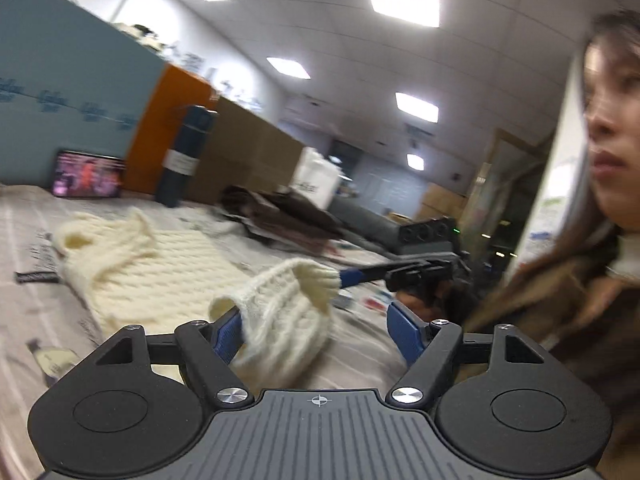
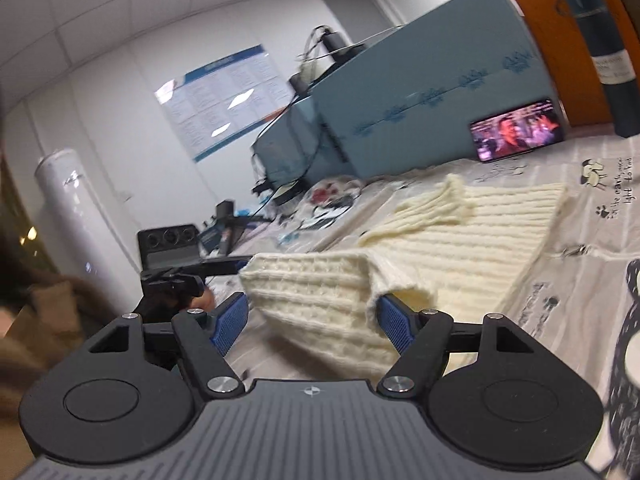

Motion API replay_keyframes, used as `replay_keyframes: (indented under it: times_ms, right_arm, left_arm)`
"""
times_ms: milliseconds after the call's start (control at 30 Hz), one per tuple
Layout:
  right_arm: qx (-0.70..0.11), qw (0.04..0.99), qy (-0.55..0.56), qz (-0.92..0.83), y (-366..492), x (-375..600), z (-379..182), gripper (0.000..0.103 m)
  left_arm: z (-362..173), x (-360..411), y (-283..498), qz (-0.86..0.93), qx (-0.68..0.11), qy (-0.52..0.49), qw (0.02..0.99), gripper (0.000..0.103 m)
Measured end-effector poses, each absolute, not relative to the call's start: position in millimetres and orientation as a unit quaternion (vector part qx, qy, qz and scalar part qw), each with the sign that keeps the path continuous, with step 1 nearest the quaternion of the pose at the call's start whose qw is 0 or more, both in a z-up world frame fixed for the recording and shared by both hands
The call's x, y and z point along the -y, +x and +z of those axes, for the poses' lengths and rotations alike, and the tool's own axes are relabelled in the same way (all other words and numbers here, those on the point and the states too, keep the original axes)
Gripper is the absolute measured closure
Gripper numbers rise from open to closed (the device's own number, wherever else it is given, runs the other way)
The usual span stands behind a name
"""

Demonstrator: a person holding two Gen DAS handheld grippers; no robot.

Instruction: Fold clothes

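A cream cable-knit sweater (image 1: 160, 264) (image 2: 460, 232) lies spread on the printed cloth-covered table (image 1: 24, 240) (image 2: 580, 280). Its near ribbed edge is lifted off the table. In the left wrist view my left gripper (image 1: 314, 310) stands open; the raised knit drapes over its left finger and the right finger is bare. In the right wrist view my right gripper (image 2: 312, 302) is open too, with the thick folded edge lying between its pads and hanging over the right finger. Each gripper shows in the other's view, its finger reaching the same raised edge: the right gripper (image 1: 352, 280), the left gripper (image 2: 228, 266).
A phone (image 1: 88, 174) (image 2: 516, 128) playing video leans on blue boxes (image 2: 420, 92) at the back. Beside it stands a dark blue flask (image 1: 186, 156) (image 2: 612, 52). Brown garments (image 1: 288, 216) are piled behind the sweater. A person's brown sleeve (image 1: 560, 300) is close on the right.
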State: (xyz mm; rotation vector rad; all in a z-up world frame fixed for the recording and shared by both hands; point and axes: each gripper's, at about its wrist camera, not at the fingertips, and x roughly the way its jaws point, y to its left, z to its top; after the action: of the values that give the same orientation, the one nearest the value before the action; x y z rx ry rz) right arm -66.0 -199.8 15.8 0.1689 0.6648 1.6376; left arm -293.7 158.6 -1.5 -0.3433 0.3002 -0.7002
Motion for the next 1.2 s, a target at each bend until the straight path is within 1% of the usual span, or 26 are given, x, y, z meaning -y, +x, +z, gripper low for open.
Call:
replay_keyframes:
  times_ms: [133, 167, 233, 300, 367, 433, 467, 500, 567, 633, 767, 800, 867, 900, 933, 967, 1000, 1033, 1067, 1100, 1133, 1167, 1200]
  right_arm:
    - [-0.277, 0.621, 0.039, 0.733, -92.2, 218.8, 22.5, 0.032]
    - [-0.267, 0.626, 0.039, 0.732, -93.2, 224.1, 27.0, 0.032]
    - [-0.244, 0.639, 0.041, 0.728, -93.9, 234.7, 36.8, 0.03]
    - [-0.22, 0.654, 0.057, 0.722, -84.6, 241.4, 45.2, 0.027]
    - [-0.201, 0.664, 0.076, 0.716, -71.4, 244.3, 51.4, 0.027]
    - [-0.19, 0.682, 0.092, 0.7, -55.9, 241.6, 55.1, 0.021]
    - [-0.19, 0.697, 0.097, 0.685, -46.6, 236.3, 55.2, 0.017]
    - [-0.2, 0.709, 0.103, 0.668, -33.9, 226.5, 52.6, 0.017]
    - [-0.224, 0.732, 0.117, 0.633, -7.2, 205.1, 46.3, 0.017]
    - [-0.264, 0.744, 0.134, 0.599, 23.9, 178.2, 32.9, 0.017]
    - [-0.329, 0.762, 0.133, 0.542, 71.3, 126.5, 0.8, 0.021]
    - [-0.34, 0.765, 0.131, 0.531, 79.6, 115.9, -6.3, 0.023]
    - [-0.36, 0.772, 0.117, 0.51, 87.5, 100.1, -18.2, 0.027]
    - [-0.369, 0.777, 0.107, 0.499, 89.9, 92.4, -23.7, 0.027]
    - [-0.378, 0.781, 0.097, 0.488, 92.3, 84.8, -29.2, 0.029]
    - [-0.373, 0.785, 0.094, 0.486, 91.8, 82.9, -31.7, 0.035]
    - [-0.366, 0.788, 0.092, 0.486, 90.7, 82.2, -33.7, 0.04]
    - [-0.365, 0.789, 0.094, 0.485, 90.2, 81.9, -34.2, 0.045]
    - [-0.365, 0.789, 0.094, 0.485, 89.5, 82.8, -34.2, 0.059]
    - [-0.364, 0.79, 0.093, 0.486, 88.7, 83.8, -34.1, 0.07]
    - [-0.363, 0.79, 0.092, 0.486, 88.0, 84.9, -34.0, 0.074]
    - [-0.355, 0.791, 0.093, 0.49, 86.9, 86.9, -32.3, 0.082]
    - [-0.344, 0.794, 0.094, 0.493, 86.4, 86.9, -28.1, 0.087]
  left_arm:
    - [0.1, -150.2, -318.4, -0.381, -0.135, -0.133, 0.905, 0.026]
    - [2.9, -149.9, -321.9, -0.372, -0.13, -0.121, 0.911, 0.025]
    - [10.3, -153.8, -325.0, -0.342, -0.113, -0.107, 0.927, 0.017]
    - [19.8, -161.4, -322.5, -0.318, -0.089, -0.105, 0.938, 0.016]
    - [29.5, -169.4, -316.4, -0.309, -0.069, -0.107, 0.943, 0.014]
    - [37.8, -175.7, -302.9, -0.28, -0.06, -0.106, 0.952, 0.006]
    - [41.7, -178.5, -294.3, -0.261, -0.058, -0.104, 0.958, 0.006]
    - [44.9, -181.6, -283.7, -0.238, -0.06, -0.103, 0.964, 0.006]
    - [46.0, -190.7, -250.2, -0.176, -0.091, -0.114, 0.974, 0.006]
    - [39.9, -200.4, -207.9, -0.115, -0.148, -0.133, 0.973, 0.006]
    - [8.2, -218.4, -137.3, -0.042, -0.246, -0.177, 0.952, 0.007]
    - [0.1, -222.0, -125.3, -0.029, -0.264, -0.187, 0.946, 0.007]
    - [-15.3, -227.8, -110.0, -0.021, -0.285, -0.205, 0.936, 0.011]
    - [-22.4, -229.8, -103.5, -0.02, -0.295, -0.212, 0.931, 0.014]
    - [-27.3, -228.8, -100.1, -0.021, -0.3, -0.211, 0.93, 0.02]
    - [-29.3, -225.0, -99.1, -0.018, -0.296, -0.197, 0.934, 0.025]
    - [-29.8, -222.0, -99.5, -0.017, -0.295, -0.182, 0.938, 0.045]
    - [-29.9, -220.4, -99.9, -0.016, -0.292, -0.173, 0.94, 0.061]
    - [-29.2, -218.5, -100.3, -0.015, -0.287, -0.163, 0.944, 0.065]
    - [-27.9, -216.8, -100.8, -0.013, -0.281, -0.154, 0.947, 0.074]
    - [-25.1, -215.5, -101.5, -0.008, -0.274, -0.146, 0.951, 0.081]
    - [-22.4, -214.3, -102.2, -0.004, -0.267, -0.137, 0.954, 0.084]
    - [-18.8, -213.1, -102.3, -0.001, -0.259, -0.13, 0.957, 0.09]
